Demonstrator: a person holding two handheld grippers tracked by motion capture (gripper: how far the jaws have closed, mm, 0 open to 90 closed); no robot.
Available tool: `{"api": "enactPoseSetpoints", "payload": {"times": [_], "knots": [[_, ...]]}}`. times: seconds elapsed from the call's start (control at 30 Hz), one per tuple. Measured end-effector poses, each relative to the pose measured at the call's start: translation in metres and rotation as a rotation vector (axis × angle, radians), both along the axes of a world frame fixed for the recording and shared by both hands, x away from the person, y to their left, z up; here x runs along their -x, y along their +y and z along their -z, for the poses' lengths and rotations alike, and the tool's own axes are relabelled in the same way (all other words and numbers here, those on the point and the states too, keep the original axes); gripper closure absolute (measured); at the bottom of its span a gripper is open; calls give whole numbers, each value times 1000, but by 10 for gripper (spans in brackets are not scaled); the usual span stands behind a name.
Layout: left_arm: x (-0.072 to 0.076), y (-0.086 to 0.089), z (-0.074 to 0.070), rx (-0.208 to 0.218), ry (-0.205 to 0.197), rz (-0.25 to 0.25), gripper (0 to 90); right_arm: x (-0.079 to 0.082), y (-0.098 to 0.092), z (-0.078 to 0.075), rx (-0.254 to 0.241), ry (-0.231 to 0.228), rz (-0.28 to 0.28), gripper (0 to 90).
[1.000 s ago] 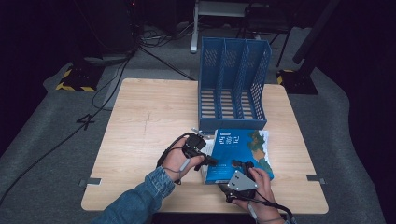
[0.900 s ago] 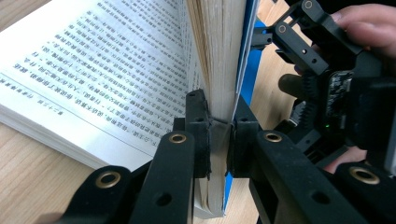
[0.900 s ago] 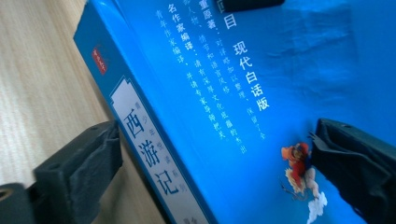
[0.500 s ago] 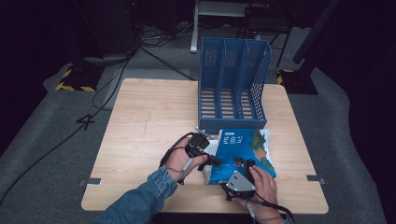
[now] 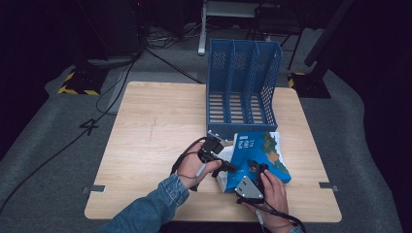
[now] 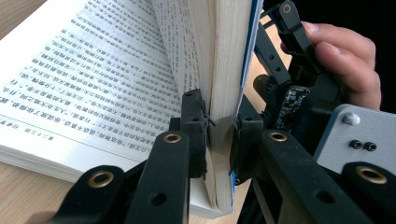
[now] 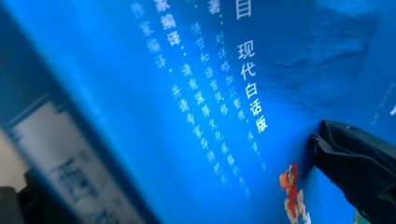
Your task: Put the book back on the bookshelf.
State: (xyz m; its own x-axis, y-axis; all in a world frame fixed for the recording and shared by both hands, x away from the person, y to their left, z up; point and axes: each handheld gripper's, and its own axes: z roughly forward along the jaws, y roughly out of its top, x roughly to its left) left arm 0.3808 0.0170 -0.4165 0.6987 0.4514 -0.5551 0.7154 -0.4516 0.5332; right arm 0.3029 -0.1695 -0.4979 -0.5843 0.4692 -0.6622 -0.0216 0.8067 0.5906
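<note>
Pinching a thick sheaf of pages plus the blue cover, my left tongs (image 6: pixel 217 140) are closed on the near edge of the book (image 5: pixel 260 155), which lies half open on the table (image 5: pixel 145 126) with its printed pages (image 6: pixel 84 79) fanned out to their left. Just right of them, my right tongs (image 5: pixel 256 170) stand spread wide against the cover; I judge they rest on it without gripping, one black pad (image 7: pixel 359 163) lying flat on the blue.

What worries me is that the sheaf could slip, since the pads bite only near the corner, and loose pages might spill out or crease if I lift or swing the cover too fast. With both tongs crowded so closely, they could also knock together.

Beyond both tongs, the blue file rack (image 5: pixel 243 82) stands upright, its front lip nearly touching the book's far edge, so pushing the book away from me would jam it there.
</note>
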Motion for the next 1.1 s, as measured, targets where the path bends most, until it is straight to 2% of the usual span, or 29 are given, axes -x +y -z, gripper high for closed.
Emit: {"api": "enactPoseSetpoints", "payload": {"times": [0.17,0.2,0.3,0.4,0.53,0.57,0.67,0.8,0.83,0.9,1.03,1.1], "knots": [[-2,-1,5,-15,-6,-11,785,-5,1,6,21,-23,10,0],[-2,-1,6,-6,-1,-19,785,-7,0,8,33,-29,-1,0],[-4,0,8,5,8,-23,785,-10,-3,10,3,-36,-20,0],[-1,1,10,15,3,-33,764,-11,-5,12,-14,-52,-42,0],[7,3,16,52,-19,-72,714,-11,-6,14,-13,-80,-84,7],[8,5,18,69,-12,-81,705,-11,-6,14,-9,-86,-91,8],[9,8,22,68,5,-88,691,-11,-6,15,-7,-106,-117,19],[12,9,28,21,2,-87,679,-11,-6,20,-21,-150,-173,64],[13,9,29,-2,16,-67,674,-11,-5,21,-27,-150,-175,72],[15,9,32,-18,25,-53,669,-11,-5,21,-32,-147,-178,87],[16,10,34,-21,46,-49,660,-10,-3,24,-29,-181,-200,94],[15,9,34,-21,41,-47,671,-10,-2,24,-29,-183,-196,97]]}}
